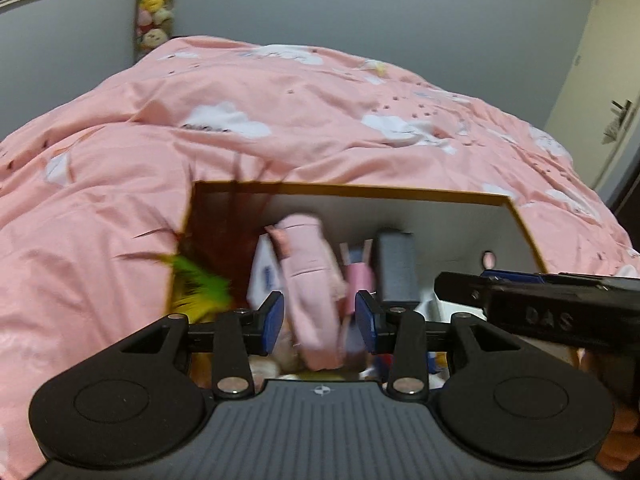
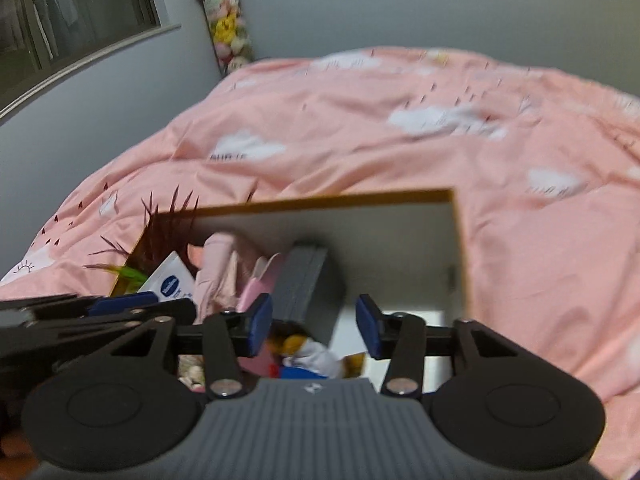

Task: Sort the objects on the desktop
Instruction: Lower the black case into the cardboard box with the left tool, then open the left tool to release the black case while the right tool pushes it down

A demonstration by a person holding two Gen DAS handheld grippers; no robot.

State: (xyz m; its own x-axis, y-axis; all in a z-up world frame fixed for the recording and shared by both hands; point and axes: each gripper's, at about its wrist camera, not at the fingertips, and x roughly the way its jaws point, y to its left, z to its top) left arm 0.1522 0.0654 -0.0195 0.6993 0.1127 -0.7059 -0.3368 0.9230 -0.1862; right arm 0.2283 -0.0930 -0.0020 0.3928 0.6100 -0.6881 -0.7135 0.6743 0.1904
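Observation:
An open box with a gold rim (image 1: 360, 190) (image 2: 320, 200) lies on the bed. Inside it lean a pink folded fabric item (image 1: 308, 264) (image 2: 218, 268), a grey case (image 1: 396, 268) (image 2: 304, 280), a white packet with a blue label (image 1: 264, 276) (image 2: 170, 280) and a green and dark red feather toy (image 1: 200, 284). Small plush toys (image 2: 304, 350) lie at the bottom. My left gripper (image 1: 320, 320) hovers over the box, open; the pink item shows through the gap and the pads do not press on it. My right gripper (image 2: 314, 326) is open over the grey case, holding nothing.
A pink quilt with white clouds (image 1: 280, 100) surrounds the box on all sides. A net of plush toys (image 1: 156, 4) hangs in the wall corner, a door (image 1: 600, 80) is at the right and a window (image 2: 80, 8) at the left. A hand (image 1: 620, 432) shows at the lower right.

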